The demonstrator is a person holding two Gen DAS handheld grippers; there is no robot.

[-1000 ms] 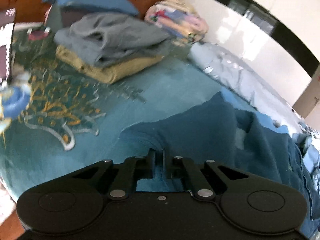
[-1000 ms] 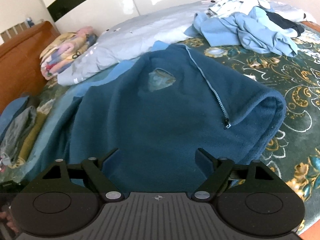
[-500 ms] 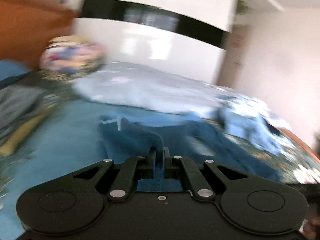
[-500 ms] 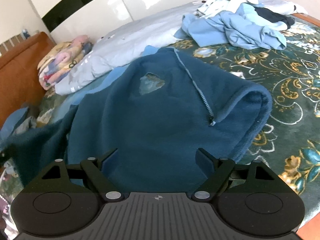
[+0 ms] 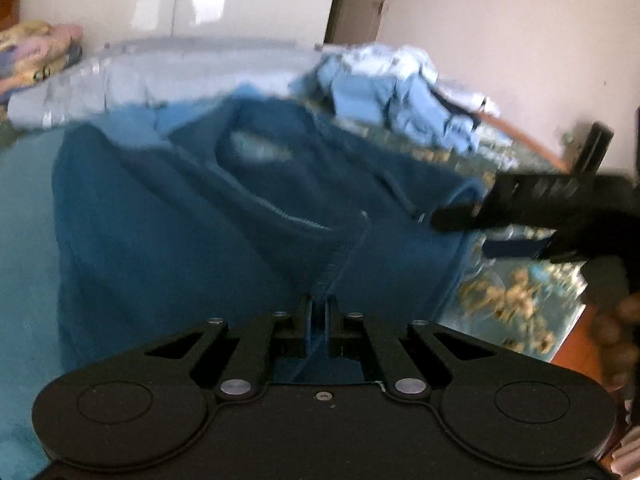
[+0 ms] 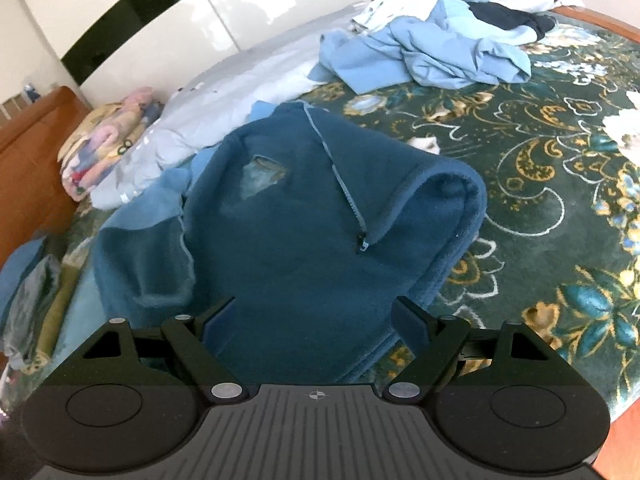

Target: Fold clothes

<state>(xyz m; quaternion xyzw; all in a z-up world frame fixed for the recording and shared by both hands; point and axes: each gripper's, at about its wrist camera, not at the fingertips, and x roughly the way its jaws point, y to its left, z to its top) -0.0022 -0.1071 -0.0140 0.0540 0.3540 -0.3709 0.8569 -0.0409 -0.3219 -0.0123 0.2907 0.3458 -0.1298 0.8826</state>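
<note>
Bed (image 6: 560, 184) unchanged — left tongs (image 5: 318, 312) have dragged fleece (image 6: 304, 216) across.

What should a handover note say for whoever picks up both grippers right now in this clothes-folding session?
Left gripper: shut on a seamed edge of the dark blue fleece jacket, holding it over the jacket's body.
Right gripper: open and empty, fingers either side of the jacket's near part, not pressing it.
Jacket lies zipper-up on the patterned bedspread.
Done: a stack of folded clothes sits at the far left.
Left: finish folding the jacket, then the heap of light blue clothes further back.
</note>
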